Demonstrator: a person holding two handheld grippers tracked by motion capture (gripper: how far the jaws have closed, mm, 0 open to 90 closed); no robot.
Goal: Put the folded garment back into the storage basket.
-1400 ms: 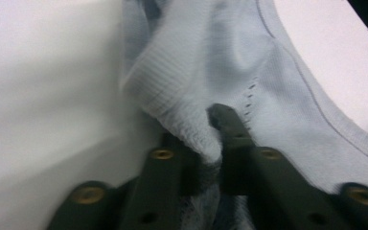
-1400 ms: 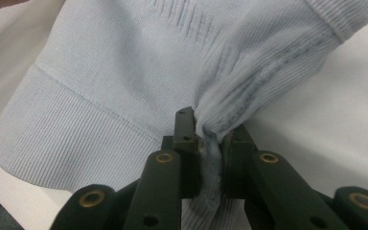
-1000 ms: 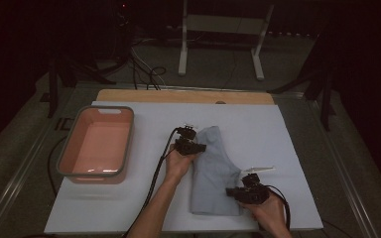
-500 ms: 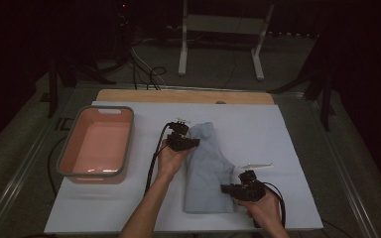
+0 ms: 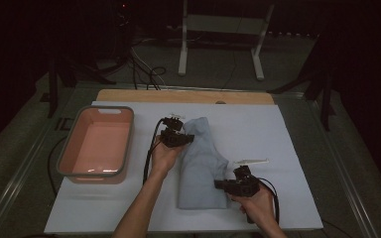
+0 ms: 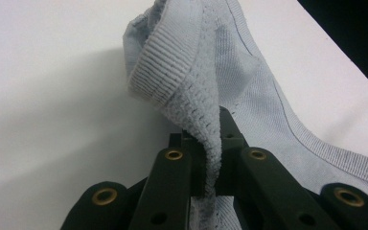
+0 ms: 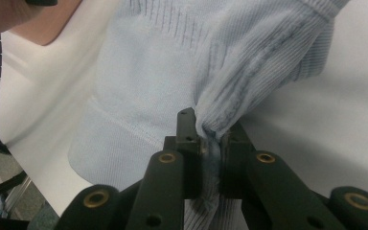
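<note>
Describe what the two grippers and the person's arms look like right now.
Both the left gripper and right gripper are black, with flat jaws studded with brass-coloured rivets. A black cable trails from each. The forearms are bare, with no sleeves showing.

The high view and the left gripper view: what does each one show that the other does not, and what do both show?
The high view alone shows the pink tub, the right tool pinching the near right part of the light blue sweater, a small white strip on the white sheet, and the floor with a metal stand.

The left gripper view alone shows the knit close up: a ribbed edge folded over, and cloth clamped between the shut black jaws.

Both show the left tool gripping the sweater over the white sheet.
</note>
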